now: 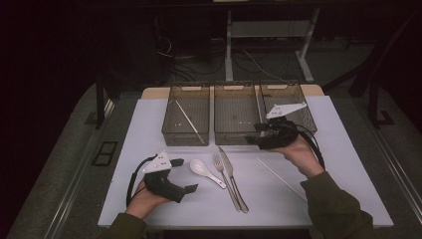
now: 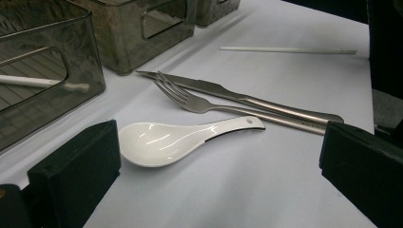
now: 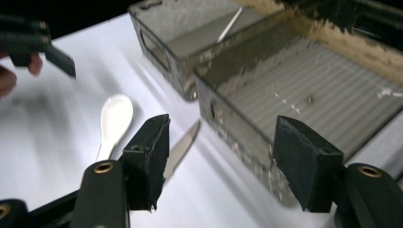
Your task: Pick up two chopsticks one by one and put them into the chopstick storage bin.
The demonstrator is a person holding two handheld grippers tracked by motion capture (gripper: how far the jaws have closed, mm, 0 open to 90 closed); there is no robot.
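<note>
White spoon [image 1: 206, 173] flat, bowl toward wide-open, empty left tongs [image 1: 183, 175]; right tongs [image 1: 259, 134] likewise.

Glossy white ceramic spoon [image 2: 161, 142], polished metal fork [image 2: 214, 104] and knife [image 2: 247, 97], smoky translucent plastic bins [image 1: 186, 114]

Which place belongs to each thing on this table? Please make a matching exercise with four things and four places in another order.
Things:
1. white ceramic spoon
2. steel table knife
3. white chopstick in a bin
4. white chopstick on the table

Places:
A. inside the left smoky plastic bin
B. right of the steel fork, beside it
C. nearest the left gripper
D. below the right gripper, near the person's right sleeve

Pairs: 1-C, 2-B, 3-A, 4-D
</note>
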